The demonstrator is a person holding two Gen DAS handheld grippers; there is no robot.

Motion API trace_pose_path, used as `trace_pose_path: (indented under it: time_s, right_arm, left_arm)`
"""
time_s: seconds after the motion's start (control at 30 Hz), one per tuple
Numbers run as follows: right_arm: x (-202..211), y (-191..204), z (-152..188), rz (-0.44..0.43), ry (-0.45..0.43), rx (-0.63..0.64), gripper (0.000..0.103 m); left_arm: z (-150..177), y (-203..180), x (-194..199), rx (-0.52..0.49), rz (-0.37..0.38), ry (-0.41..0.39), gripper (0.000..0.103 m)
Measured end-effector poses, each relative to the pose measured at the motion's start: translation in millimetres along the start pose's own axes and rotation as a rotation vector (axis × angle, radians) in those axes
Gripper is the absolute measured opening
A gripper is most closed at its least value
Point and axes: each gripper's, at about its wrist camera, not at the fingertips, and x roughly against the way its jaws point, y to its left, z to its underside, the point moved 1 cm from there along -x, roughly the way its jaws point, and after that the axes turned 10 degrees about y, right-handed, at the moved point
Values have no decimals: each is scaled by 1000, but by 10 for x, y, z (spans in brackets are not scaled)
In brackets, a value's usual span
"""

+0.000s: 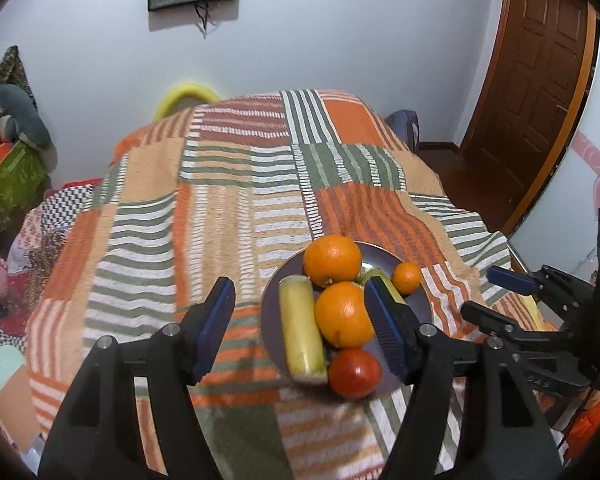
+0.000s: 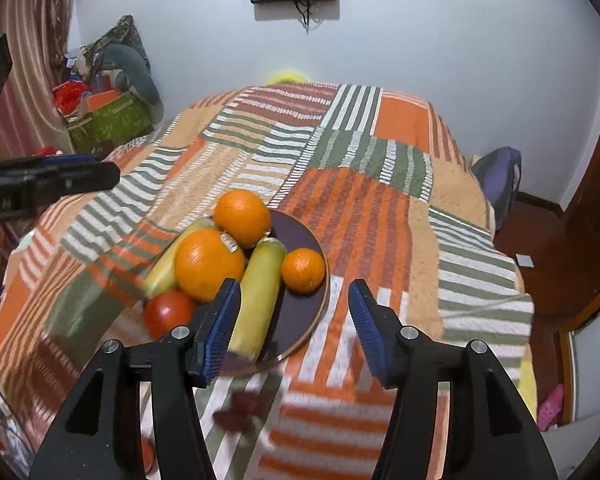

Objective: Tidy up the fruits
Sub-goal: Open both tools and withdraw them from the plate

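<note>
A dark plate (image 1: 418, 300) (image 2: 300, 312) sits on the striped cloth and holds two large oranges (image 1: 332, 260) (image 2: 242, 218), a small orange (image 1: 407, 278) (image 2: 303, 270), a red tomato (image 1: 355, 372) (image 2: 168, 312) and two pale yellow-green gourds (image 1: 302, 328) (image 2: 258, 292). My left gripper (image 1: 300, 328) is open and empty, hovering above the plate's left side. My right gripper (image 2: 294, 326) is open and empty above the plate's near right edge; it also shows at the right of the left wrist view (image 1: 496, 296).
The striped orange, green and white cloth (image 1: 220, 208) (image 2: 380, 200) covers the table. A green box with clutter (image 2: 108, 120) stands at the left. A wooden door (image 1: 540, 80) is at the right. A dark leaf-like scrap (image 2: 236, 412) lies on the cloth near me.
</note>
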Motion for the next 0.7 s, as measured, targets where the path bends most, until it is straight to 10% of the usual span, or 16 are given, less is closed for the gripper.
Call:
trace_pose_path:
  time_s: [0.7]
  right_arm:
    - [402, 757, 893, -109, 49, 43, 60]
  left_arm:
    - [1396, -47, 718, -32, -3, 77, 88]
